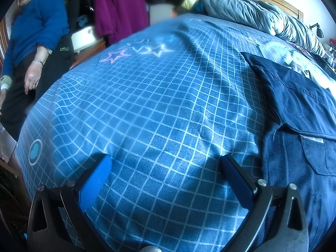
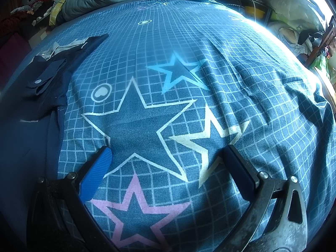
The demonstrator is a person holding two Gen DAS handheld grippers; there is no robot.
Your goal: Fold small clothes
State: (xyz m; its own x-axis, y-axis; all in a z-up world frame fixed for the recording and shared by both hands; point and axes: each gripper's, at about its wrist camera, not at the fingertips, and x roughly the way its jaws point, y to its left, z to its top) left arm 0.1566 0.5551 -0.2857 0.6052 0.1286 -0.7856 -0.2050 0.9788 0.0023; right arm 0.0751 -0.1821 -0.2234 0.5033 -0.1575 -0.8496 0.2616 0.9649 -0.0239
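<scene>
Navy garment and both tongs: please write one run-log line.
left tongs: open, empty | right tongs: open, empty | navy garment: on bedspread, between them, ungrasped

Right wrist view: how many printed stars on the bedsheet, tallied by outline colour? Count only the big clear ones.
White star: 1
Blue star: 1
Cream star: 1
Pink star: 1
Total: 4, all printed on the bedsheet. Fainter marks near the far edge are too blurred to count.
</scene>
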